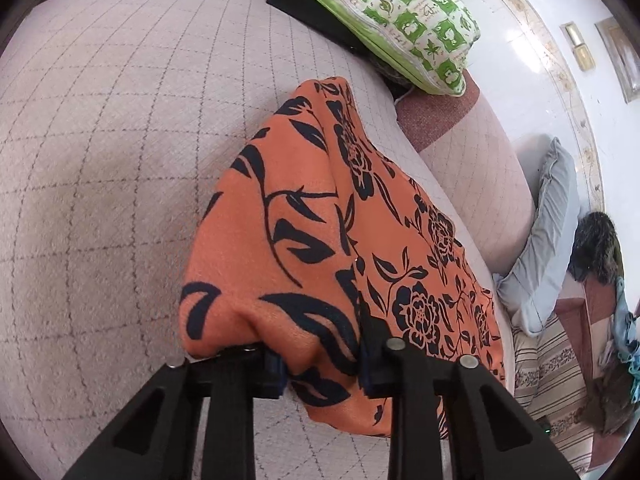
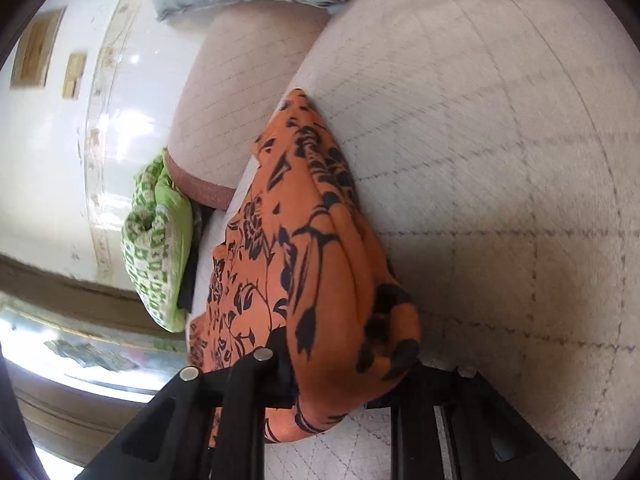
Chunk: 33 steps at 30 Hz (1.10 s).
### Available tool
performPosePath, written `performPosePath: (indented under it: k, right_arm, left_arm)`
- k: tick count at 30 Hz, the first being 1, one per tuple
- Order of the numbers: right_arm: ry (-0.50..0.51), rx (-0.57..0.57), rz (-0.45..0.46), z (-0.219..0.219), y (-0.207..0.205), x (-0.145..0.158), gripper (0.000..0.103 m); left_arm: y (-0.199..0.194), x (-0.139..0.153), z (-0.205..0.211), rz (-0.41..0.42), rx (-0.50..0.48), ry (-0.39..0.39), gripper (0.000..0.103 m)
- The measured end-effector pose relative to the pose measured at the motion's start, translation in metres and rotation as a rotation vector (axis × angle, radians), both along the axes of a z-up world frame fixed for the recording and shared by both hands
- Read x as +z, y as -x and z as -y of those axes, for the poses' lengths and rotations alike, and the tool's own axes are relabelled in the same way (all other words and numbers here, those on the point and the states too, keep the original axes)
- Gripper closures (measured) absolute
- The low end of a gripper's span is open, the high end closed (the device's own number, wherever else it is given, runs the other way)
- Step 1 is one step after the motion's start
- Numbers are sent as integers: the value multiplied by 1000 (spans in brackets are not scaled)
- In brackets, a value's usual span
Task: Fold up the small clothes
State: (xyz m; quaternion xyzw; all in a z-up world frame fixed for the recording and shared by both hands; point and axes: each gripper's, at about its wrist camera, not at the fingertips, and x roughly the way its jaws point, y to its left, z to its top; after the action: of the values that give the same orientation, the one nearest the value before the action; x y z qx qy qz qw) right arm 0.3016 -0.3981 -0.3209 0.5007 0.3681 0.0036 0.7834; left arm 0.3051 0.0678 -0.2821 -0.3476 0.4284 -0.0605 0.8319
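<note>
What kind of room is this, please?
Probably a home living room: a quilted pink sofa carries a green patterned cushion and a grey pillow, with the orange floral garment spread on it.

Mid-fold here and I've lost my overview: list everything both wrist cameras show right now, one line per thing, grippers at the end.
orange floral garment: 1, orange with black flowers and leaves, draped on the quilted surface, gripped at two ends
quilted surface: 1, pale pink-beige with stitched grid, under the garment
green pillow: 1, green and white patchwork print, far edge of the surface, over something dark
grey-blue pillow: 1, pale grey-blue, beside the pink cushion off the surface's side
pink cushion: 1, pink with a darker band, between the two pillows
white wall: 1, glossy white, behind everything
left gripper: 1, black, shut on the garment
right gripper: 1, black, shut on the garment's other end
</note>
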Motion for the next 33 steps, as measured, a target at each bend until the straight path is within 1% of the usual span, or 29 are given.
performPosePath:
  k: [4, 7, 10, 15, 17, 22, 25, 26, 28, 30, 31, 32, 33]
  right_arm:
    - [33, 1, 52, -4, 4, 17, 85]
    - [122, 27, 96, -11, 7, 33, 86]
    - [189, 54, 115, -20, 13, 44, 86]
    - [311, 77, 160, -35, 26, 65, 86]
    - [329, 82, 177, -37, 33, 71, 86]
    - [300, 75, 166, -29, 48, 73, 87]
    - [268, 78, 128, -22, 55, 65, 87]
    - [251, 92, 99, -19, 54, 59, 87]
    - [179, 132, -19, -11, 46, 36, 84]
    - [82, 134, -126, -4, 44, 11, 80]
    - [25, 132, -148, -1, 44, 1, 78]
    - [10, 128, -145, 1, 46, 0, 76]
    - [25, 137, -148, 0, 47, 3, 73]
  left_arm:
    - [4, 4, 2, 7, 10, -22, 82]
    - [10, 14, 4, 42, -2, -37, 84]
    - [16, 23, 6, 71, -20, -83, 85]
    - [22, 27, 4, 78, -24, -81, 85]
    - [26, 30, 4, 78, -33, -83, 85]
    - [45, 33, 4, 86, -69, -94, 85]
    - [57, 28, 5, 74, -95, -88, 85]
    - [60, 26, 5, 69, -101, -93, 85]
    - [57, 15, 6, 26, -117, -103, 82]
    - [53, 0, 2, -42, -120, -84, 72]
    - [53, -5, -3, -44, -108, -41, 71]
    - [53, -5, -7, -43, -97, -5, 68]
    - [51, -5, -8, -47, -101, 18, 60]
